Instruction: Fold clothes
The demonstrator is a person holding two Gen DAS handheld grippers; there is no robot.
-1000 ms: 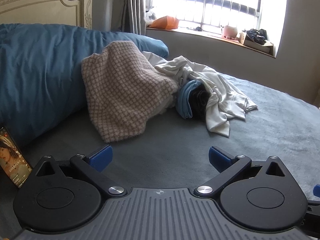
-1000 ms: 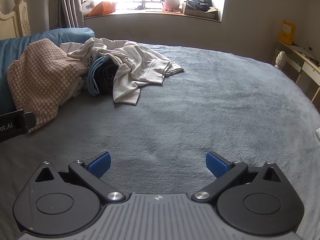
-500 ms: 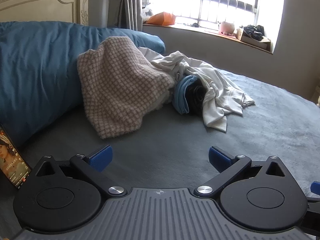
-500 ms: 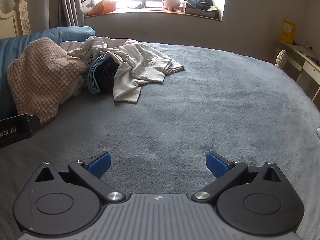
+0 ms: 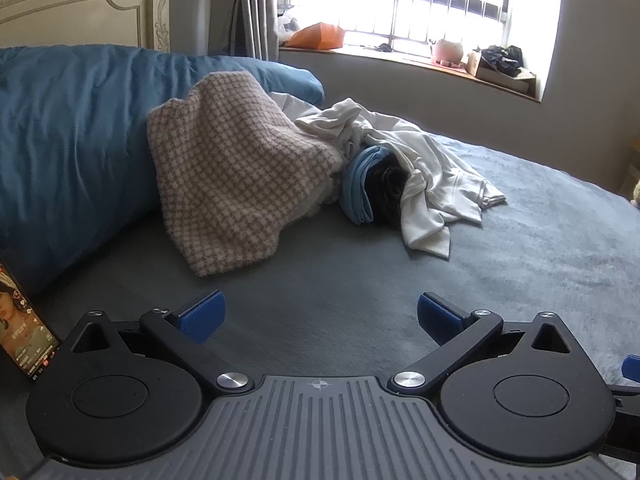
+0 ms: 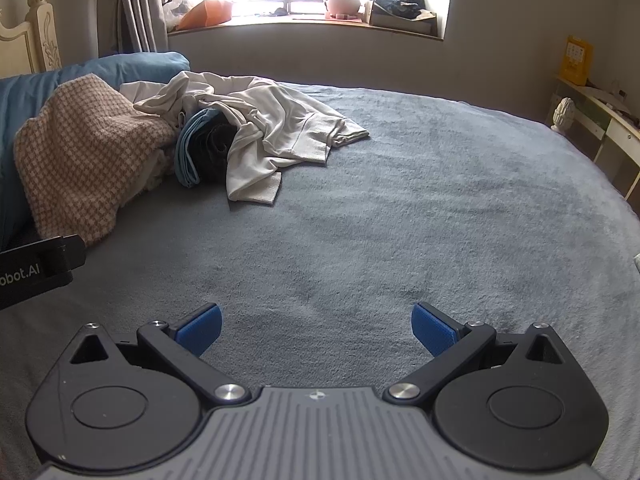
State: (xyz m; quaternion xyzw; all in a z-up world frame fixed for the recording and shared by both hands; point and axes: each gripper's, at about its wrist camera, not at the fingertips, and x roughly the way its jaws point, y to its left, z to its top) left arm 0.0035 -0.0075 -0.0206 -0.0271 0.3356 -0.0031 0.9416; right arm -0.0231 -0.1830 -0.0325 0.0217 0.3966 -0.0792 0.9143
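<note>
A heap of clothes lies on the grey bed: a pink-and-white checked knit (image 5: 228, 176) (image 6: 84, 156) leans on the blue duvet, a crumpled white garment (image 5: 432, 184) (image 6: 280, 136) spreads to its right, and a light blue garment (image 5: 360, 188) (image 6: 188, 152) wrapped around a dark one (image 5: 390, 188) (image 6: 214, 148) sits between them. My left gripper (image 5: 320, 314) hovers open over bare bed, short of the checked knit. My right gripper (image 6: 316, 326) is open too, further right and well back from the heap. Both hold nothing.
The grey bed cover (image 6: 420, 208) stretches wide to the right. A blue duvet (image 5: 68, 136) bulks at the left under a cream headboard (image 5: 80, 12). A phone (image 5: 22, 320) with a lit screen stands at the left edge. Window sill clutter (image 6: 400, 8) and a side desk (image 6: 600, 116) lie beyond.
Both grippers have drifted slightly toward the clothes heap, the left one more; the heap looks a little nearer. Both stayed open and nothing was touched.
</note>
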